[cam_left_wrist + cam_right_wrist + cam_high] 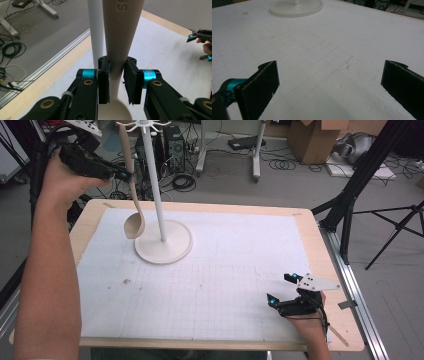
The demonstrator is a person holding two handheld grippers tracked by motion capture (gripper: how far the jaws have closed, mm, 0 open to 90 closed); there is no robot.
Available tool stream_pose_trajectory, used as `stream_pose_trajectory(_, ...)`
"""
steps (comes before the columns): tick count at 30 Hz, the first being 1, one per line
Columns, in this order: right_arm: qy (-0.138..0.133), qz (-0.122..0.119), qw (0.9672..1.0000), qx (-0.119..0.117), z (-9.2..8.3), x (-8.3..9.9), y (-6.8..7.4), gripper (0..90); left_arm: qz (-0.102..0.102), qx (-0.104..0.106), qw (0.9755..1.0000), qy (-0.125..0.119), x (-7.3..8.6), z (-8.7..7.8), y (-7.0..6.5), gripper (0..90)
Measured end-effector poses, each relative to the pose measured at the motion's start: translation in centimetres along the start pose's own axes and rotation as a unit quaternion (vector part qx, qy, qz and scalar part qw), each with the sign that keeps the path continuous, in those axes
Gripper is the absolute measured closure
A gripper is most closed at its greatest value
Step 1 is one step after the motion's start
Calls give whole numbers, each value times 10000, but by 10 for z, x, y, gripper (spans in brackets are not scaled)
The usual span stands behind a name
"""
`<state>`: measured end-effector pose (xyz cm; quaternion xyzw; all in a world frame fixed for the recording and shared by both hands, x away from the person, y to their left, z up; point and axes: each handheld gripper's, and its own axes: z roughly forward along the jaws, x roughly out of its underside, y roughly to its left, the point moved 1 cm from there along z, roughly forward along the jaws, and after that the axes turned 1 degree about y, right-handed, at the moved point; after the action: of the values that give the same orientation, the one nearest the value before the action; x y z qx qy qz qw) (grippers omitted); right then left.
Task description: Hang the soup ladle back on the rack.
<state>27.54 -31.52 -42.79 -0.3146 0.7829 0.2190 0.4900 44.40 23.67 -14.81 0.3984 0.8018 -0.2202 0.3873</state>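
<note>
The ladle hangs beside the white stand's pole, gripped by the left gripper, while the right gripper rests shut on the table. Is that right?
Not quite: the right gripper is open, its jaws standing wide apart with nothing between them, as the right gripper view shows. The rest holds: the left gripper is clamped on the ladle beside the white stand's pole.

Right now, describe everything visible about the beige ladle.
The ladle is one smooth beige piece, plastic by its look, with a long flat handle that narrows to a neck above a rounded bowl, and raised lettering on the handle. It hangs upright, bowl down, above the round base beside the white stand's pole. The left gripper is shut on its neck.
</note>
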Motion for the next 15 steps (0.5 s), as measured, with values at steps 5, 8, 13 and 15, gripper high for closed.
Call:
stream_pose_trajectory(5,-11,-1,10000,-2,-1,-1,0,3,16,-33,9999,161,-3,2,-1,745)
stream_pose_trajectory(8,-34,-17,10000,5,-1,-1,0,3,12,-33,9997,250,-3,6,-2,745)
stream_pose_trajectory(13,-21,-2,10000,-2,-1,-1,0,3,21,20,9996,281,-5,7,-3,745)
stream_pose_trajectory(15,-21,-4,10000,-2,-1,-1,0,3,11,-12,9996,291,-6,7,-3,745)
